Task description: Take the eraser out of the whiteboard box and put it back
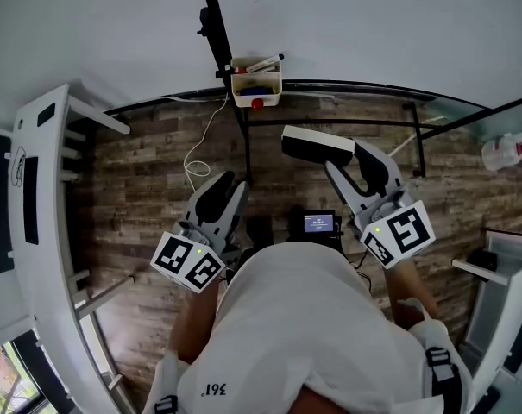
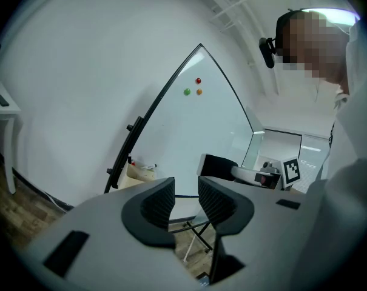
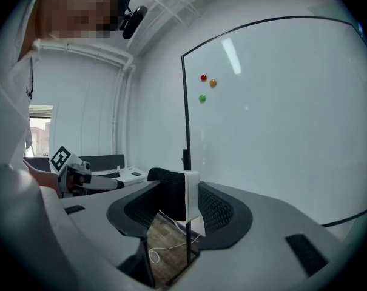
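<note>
The whiteboard box (image 1: 256, 83) hangs on the whiteboard's (image 1: 347, 24) lower edge, with markers and something red in it. My right gripper (image 1: 330, 158) is shut on the eraser (image 1: 317, 145), a white block with black felt, held in the air below and to the right of the box. In the right gripper view the eraser (image 3: 171, 199) sits upright between the pads. My left gripper (image 1: 226, 184) hangs lower left of the box, its jaws a little apart with nothing between them (image 2: 186, 202). The left gripper view also catches the box (image 2: 141, 171) and the held eraser (image 2: 219, 165).
Three small magnets (image 3: 203, 77) stick on the board. The board's black stand (image 1: 416, 136) spreads over the wooden floor, with a white cable (image 1: 200, 149) lying beside it. A white rack (image 1: 36, 214) stands at left, a small screen (image 1: 319, 223) sits below, and a bottle (image 1: 502, 152) at right.
</note>
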`<move>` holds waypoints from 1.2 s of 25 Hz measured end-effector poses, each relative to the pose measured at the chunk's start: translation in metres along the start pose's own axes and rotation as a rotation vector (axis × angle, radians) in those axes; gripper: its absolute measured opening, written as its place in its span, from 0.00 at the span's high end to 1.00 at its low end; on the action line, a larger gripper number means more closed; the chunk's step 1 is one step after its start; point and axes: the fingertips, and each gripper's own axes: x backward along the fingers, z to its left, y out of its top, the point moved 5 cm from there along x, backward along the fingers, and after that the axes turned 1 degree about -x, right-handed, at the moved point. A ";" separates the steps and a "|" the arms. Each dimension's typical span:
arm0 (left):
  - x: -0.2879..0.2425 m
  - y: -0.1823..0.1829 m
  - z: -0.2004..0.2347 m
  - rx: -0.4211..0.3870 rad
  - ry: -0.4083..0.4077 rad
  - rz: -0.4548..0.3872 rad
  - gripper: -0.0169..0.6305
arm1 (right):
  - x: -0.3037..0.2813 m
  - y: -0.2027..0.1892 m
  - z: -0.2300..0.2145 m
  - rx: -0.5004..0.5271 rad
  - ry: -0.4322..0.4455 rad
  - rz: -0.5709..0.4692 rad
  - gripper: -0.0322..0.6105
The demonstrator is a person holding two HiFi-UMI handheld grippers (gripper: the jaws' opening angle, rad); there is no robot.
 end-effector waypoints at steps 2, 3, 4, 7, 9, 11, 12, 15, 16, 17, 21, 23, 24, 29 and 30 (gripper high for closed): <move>0.000 -0.002 0.000 0.000 -0.002 0.007 0.78 | -0.001 0.000 0.002 -0.001 0.004 -0.001 0.63; 0.000 -0.003 0.000 0.000 -0.003 0.010 0.78 | -0.001 0.000 0.002 -0.001 0.005 -0.001 0.63; 0.000 -0.003 0.000 0.000 -0.004 0.011 0.78 | -0.002 0.000 0.002 -0.001 0.006 -0.001 0.63; 0.000 -0.004 0.000 0.002 -0.006 0.011 0.78 | -0.003 0.000 0.002 0.001 0.007 -0.001 0.63; 0.000 -0.004 0.001 0.004 -0.006 0.013 0.78 | -0.003 0.000 0.002 0.001 0.006 0.000 0.63; -0.001 -0.005 0.001 0.008 -0.005 0.014 0.78 | -0.004 0.000 0.001 0.001 0.006 0.002 0.63; -0.001 -0.005 0.002 0.009 -0.005 0.014 0.78 | -0.004 0.000 0.001 0.001 0.006 0.003 0.63; -0.001 -0.006 0.001 0.012 -0.006 0.015 0.78 | -0.004 0.001 0.001 0.005 0.005 0.003 0.63; -0.001 -0.006 0.001 0.012 -0.007 0.016 0.78 | -0.004 0.001 0.000 0.006 0.005 0.003 0.63; -0.002 -0.006 0.002 0.013 -0.007 0.016 0.78 | -0.004 0.001 0.000 0.006 0.004 0.003 0.63; -0.003 -0.006 0.003 0.012 -0.006 0.018 0.78 | -0.006 0.001 -0.003 0.010 0.003 0.006 0.63; -0.004 -0.006 0.004 0.010 -0.004 0.021 0.78 | -0.008 0.002 -0.005 0.014 0.004 0.009 0.63; -0.005 -0.006 0.005 0.008 -0.003 0.022 0.78 | -0.010 0.002 -0.006 0.016 0.004 0.010 0.63; -0.010 -0.001 0.009 -0.005 -0.001 0.017 0.78 | -0.017 0.007 -0.012 0.032 0.006 0.007 0.63; -0.011 0.000 0.010 -0.009 -0.001 0.016 0.78 | -0.019 0.008 -0.013 0.036 0.006 0.005 0.63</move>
